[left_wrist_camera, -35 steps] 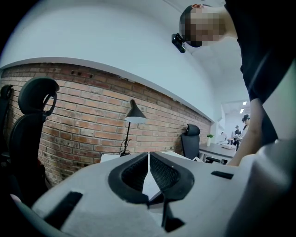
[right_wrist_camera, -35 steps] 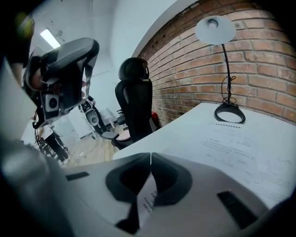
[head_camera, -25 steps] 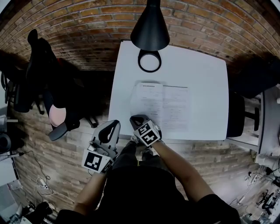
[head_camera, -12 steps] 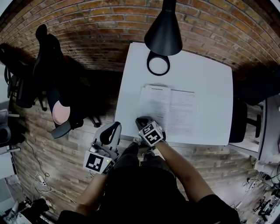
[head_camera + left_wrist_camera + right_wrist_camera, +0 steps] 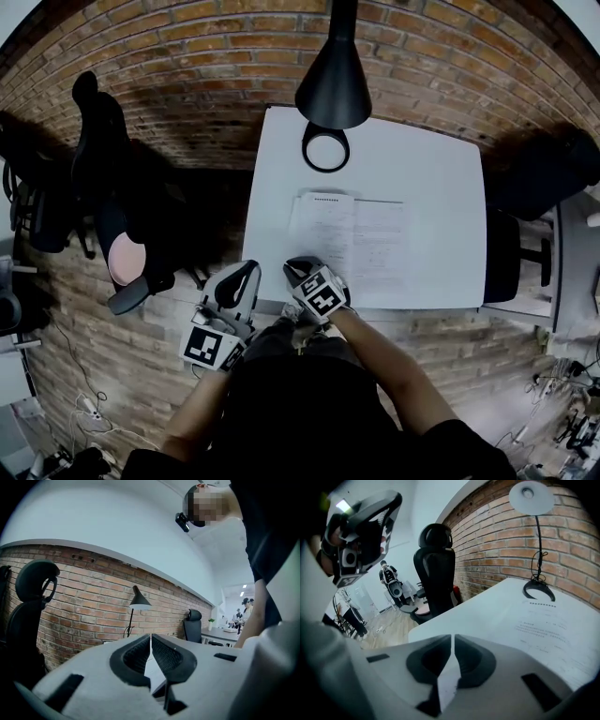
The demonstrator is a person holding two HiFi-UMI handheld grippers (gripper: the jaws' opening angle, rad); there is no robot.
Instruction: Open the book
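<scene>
The book [image 5: 352, 248] lies open and flat on the white table [image 5: 422, 169], its printed pages facing up; the right gripper view shows the book [image 5: 555, 634] as well. My right gripper [image 5: 298, 267] sits at the book's near left corner, pointing down at the table edge. Its jaws are opening, with a narrow slit between the right gripper's [image 5: 453, 637] tips and nothing in it. My left gripper [image 5: 239, 277] hangs off the table's near left side, held level. In its own view the left gripper [image 5: 150, 637] is shut and empty.
A black desk lamp [image 5: 333, 84] stands at the table's far edge, its ring base [image 5: 325, 148] just beyond the book. A black office chair [image 5: 108, 216] stands to the left, another chair [image 5: 525, 253] to the right. A brick wall lies behind.
The head view has shifted a little. The book and both grippers keep their places.
</scene>
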